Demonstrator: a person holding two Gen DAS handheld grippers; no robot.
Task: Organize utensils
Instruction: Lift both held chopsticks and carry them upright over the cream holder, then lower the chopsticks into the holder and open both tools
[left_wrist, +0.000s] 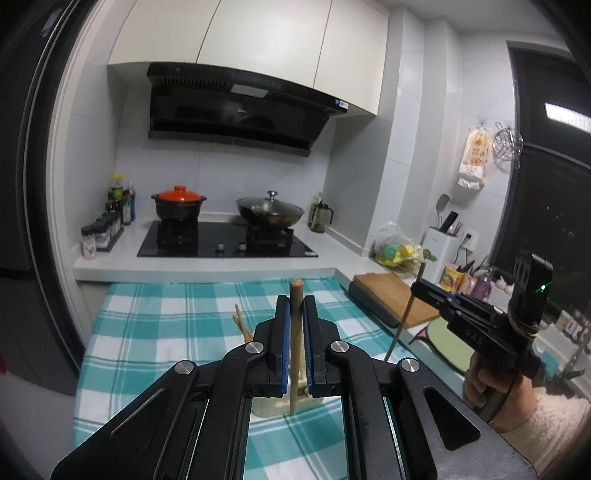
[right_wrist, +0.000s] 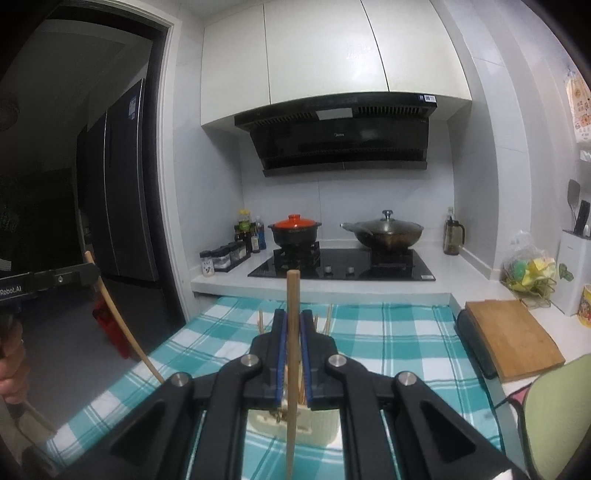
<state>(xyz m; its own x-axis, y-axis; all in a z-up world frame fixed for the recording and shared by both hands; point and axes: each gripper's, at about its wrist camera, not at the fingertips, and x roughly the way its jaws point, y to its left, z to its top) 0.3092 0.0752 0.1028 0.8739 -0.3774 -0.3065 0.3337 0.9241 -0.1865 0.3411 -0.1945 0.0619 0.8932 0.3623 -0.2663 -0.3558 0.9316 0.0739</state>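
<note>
Wooden chopstick (left_wrist: 295, 332) stands upright, clamped in left hand-held gripper (left_wrist: 296, 325).

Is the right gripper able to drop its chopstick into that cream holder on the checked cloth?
Probably yes. The right gripper holds its chopstick upright, the cream holder stands just below and ahead, and nothing lies between, though other sticks already fill part of it.

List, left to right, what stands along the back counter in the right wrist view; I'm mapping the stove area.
Spice jars → sauce bottles → orange-lidded pot → lidded wok → glass pitcher.
</note>
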